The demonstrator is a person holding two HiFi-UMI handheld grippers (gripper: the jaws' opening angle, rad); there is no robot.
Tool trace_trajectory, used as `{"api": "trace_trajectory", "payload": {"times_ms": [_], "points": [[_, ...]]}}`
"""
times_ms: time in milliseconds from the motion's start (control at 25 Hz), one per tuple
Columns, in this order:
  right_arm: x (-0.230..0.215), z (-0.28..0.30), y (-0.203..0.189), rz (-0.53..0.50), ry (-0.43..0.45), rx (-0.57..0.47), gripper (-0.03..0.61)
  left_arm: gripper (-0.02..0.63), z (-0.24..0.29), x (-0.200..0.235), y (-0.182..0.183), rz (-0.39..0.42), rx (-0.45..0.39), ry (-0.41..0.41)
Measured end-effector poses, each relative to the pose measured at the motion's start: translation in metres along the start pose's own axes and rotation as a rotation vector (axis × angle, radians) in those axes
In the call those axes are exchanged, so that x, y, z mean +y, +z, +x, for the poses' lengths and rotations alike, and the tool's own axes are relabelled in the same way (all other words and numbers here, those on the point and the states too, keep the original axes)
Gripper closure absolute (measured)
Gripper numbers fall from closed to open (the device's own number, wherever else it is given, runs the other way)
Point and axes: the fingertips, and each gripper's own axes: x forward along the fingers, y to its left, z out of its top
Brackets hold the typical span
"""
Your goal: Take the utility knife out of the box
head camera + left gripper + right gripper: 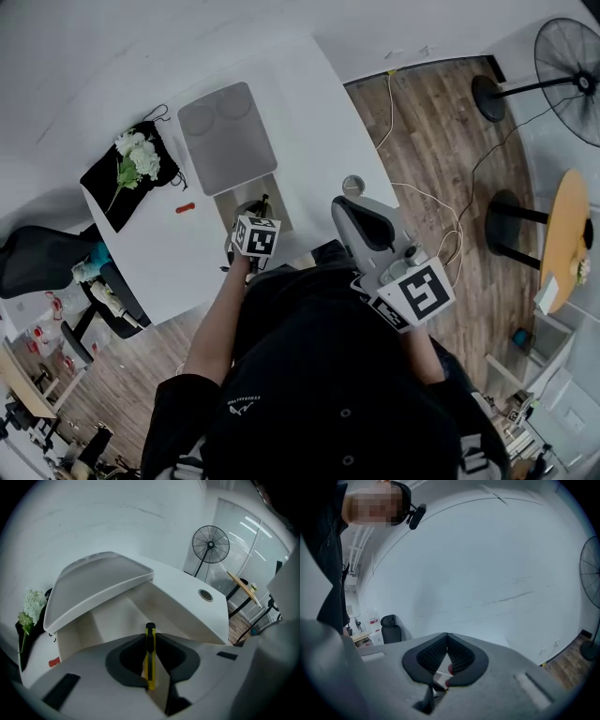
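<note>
Utility knife (pixel 150 658): yellow body with a black tip, seen edge-on at lower centre of the left gripper view. It is clamped between the jaws of the left gripper (pixel 150 637), which are drawn in against both of its sides. The knife sits over the open tray of the box (pixel 117 616), whose lid is raised toward the upper left. Whether its far end touches the tray floor cannot be told.

Head view: left gripper (pixel 258 208) points down into the box (pixel 228 141), left of centre on the white tabletop (pixel 309 103).

Right gripper (pixel 447 639): jaws meet at their tips with nothing between them. In the head view it is right of centre (pixel 343 208), apart from the box.

Left of the box: small red object (pixel 185 208), then white flowers (pixel 139 155) on a black cloth (pixel 117 192).
</note>
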Motion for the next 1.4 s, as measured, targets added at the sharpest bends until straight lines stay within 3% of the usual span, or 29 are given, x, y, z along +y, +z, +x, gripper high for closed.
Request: {"api": "trace_trajectory", "payload": {"times_ms": [840, 1400], "points": [[0.036, 0.012, -0.011, -0.001, 0.091, 0.022, 0.574, 0.552, -0.078, 0.023, 0.022, -0.116, -0.237, 0.041], [0.094, 0.012, -0.027, -0.036, 0.149, 0.038, 0.574, 0.552, -0.166, 0.038, 0.032, -0.176, -0.469, 0.057]]}}
